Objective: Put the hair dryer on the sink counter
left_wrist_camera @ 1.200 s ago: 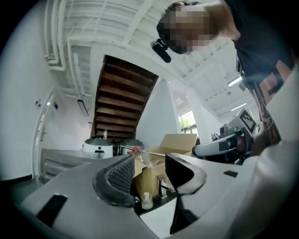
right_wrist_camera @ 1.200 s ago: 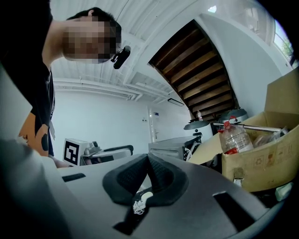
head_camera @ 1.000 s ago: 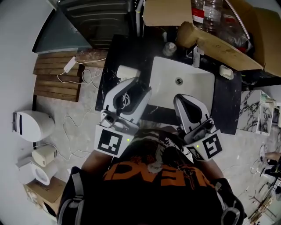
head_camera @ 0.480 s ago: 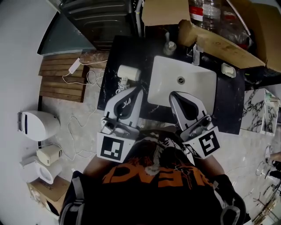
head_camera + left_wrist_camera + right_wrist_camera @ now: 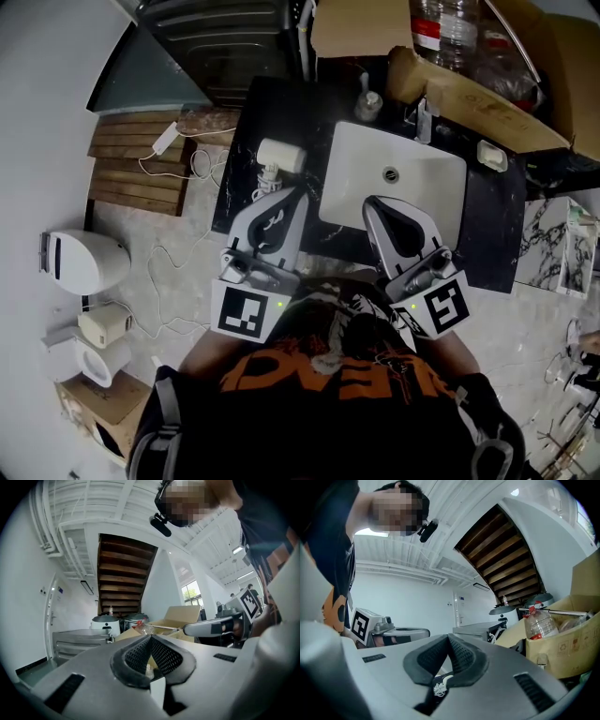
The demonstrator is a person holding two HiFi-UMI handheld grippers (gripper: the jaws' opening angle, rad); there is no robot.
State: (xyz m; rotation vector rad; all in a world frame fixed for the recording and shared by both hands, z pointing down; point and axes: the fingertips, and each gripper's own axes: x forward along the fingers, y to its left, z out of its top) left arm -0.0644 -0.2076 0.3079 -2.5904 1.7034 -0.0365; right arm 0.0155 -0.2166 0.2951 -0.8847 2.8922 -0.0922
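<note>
The cream hair dryer (image 5: pixel 279 155) lies on the black sink counter (image 5: pixel 240 159), left of the basin, with its white cord (image 5: pixel 267 178) coiled beside it. My left gripper (image 5: pixel 294 194) hangs just short of the dryer, shut and empty; in its own view the pads (image 5: pixel 161 656) meet with nothing between them. My right gripper (image 5: pixel 371 205) hovers over the basin's front edge, also shut and empty (image 5: pixel 449 640). Both gripper views look up at the ceiling and stairs, so neither shows the dryer.
A white basin (image 5: pixel 398 178) with a faucet (image 5: pixel 427 120) fills the counter's middle, with a soap dispenser (image 5: pixel 368 103) behind it and a soap dish (image 5: pixel 490 155) at right. A cardboard box (image 5: pixel 487 98) with bottles overhangs the back. Cord and plug (image 5: pixel 167 138) trail over wooden slats (image 5: pixel 136 178); a white bin (image 5: pixel 80 262) stands on the floor.
The left gripper's jaws were open around the dryer's cord a second ago; they have shut and drawn back toward me, leaving the dryer uncovered on the counter. The right gripper barely moved.
</note>
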